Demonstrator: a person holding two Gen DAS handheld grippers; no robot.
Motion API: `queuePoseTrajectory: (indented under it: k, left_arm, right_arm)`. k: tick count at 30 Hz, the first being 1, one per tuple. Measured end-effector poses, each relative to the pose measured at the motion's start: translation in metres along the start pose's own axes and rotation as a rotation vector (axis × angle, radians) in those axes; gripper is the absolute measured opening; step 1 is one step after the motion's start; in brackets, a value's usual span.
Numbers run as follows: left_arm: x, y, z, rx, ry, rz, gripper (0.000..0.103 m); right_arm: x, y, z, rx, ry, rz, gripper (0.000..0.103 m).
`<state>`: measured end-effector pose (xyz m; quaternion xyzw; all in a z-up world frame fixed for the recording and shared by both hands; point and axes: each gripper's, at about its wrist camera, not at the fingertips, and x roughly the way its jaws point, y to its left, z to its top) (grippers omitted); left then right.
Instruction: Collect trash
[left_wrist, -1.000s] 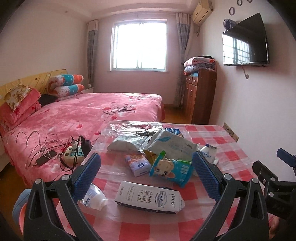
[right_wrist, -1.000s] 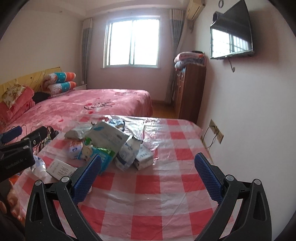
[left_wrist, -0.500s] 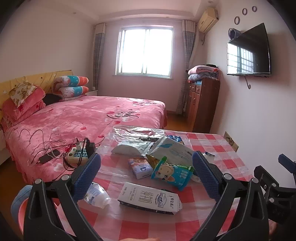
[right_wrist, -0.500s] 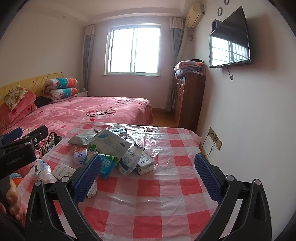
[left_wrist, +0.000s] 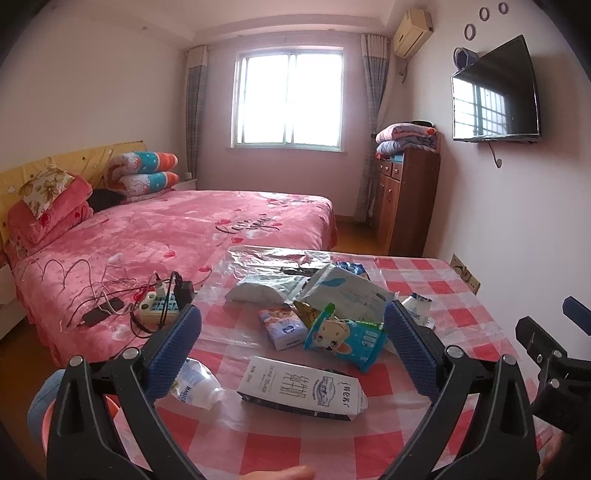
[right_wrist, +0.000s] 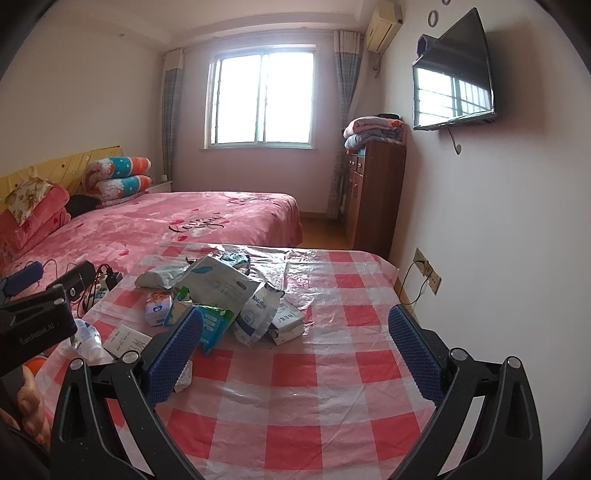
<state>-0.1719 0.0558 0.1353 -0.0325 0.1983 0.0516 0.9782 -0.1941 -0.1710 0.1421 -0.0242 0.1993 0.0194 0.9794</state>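
Note:
Trash lies piled on a red-and-white checked table (left_wrist: 454, 295) (right_wrist: 332, 369): a white milk carton (left_wrist: 301, 387) lying flat, a blue cartoon snack bag (left_wrist: 345, 338) (right_wrist: 212, 325), a small tissue pack (left_wrist: 282, 326) (right_wrist: 157, 308), a large white pouch (left_wrist: 343, 288) (right_wrist: 218, 282), a crumpled white plastic bottle (left_wrist: 192, 384) (right_wrist: 86, 338) and torn white packets (right_wrist: 273, 317). My left gripper (left_wrist: 291, 352) hovers open over the near edge, above the carton. My right gripper (right_wrist: 293, 352) is open too, right of the pile, over bare cloth.
A pink bed (left_wrist: 166, 236) runs along the table's left side, with a power strip and tangled cables (left_wrist: 159, 302) on it. A wooden cabinet (left_wrist: 404, 199) and a wall TV (left_wrist: 495, 92) stand at the right. A wall socket (right_wrist: 428, 275) sits beside the table.
Both views have tilted upward and drawn back a little, so the trash pile sits lower and farther in the frames. Both grippers stay open and empty.

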Motion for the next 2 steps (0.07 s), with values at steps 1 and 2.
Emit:
queuePoseTrajectory:
  k: [1, 2]
  left_arm:
    - [0.0005, -0.0002, -0.0001, -0.001, 0.004, -0.002, 0.099]
    - [0.001, -0.0002, -0.0004, -0.003, 0.008, -0.003, 0.099]
  right_arm:
    - [0.0004, -0.0008, 0.0004, 0.001, 0.0, 0.0, 0.099]
    - [0.0005, -0.0012, 0.0006, 0.002, 0.0, 0.002, 0.099]
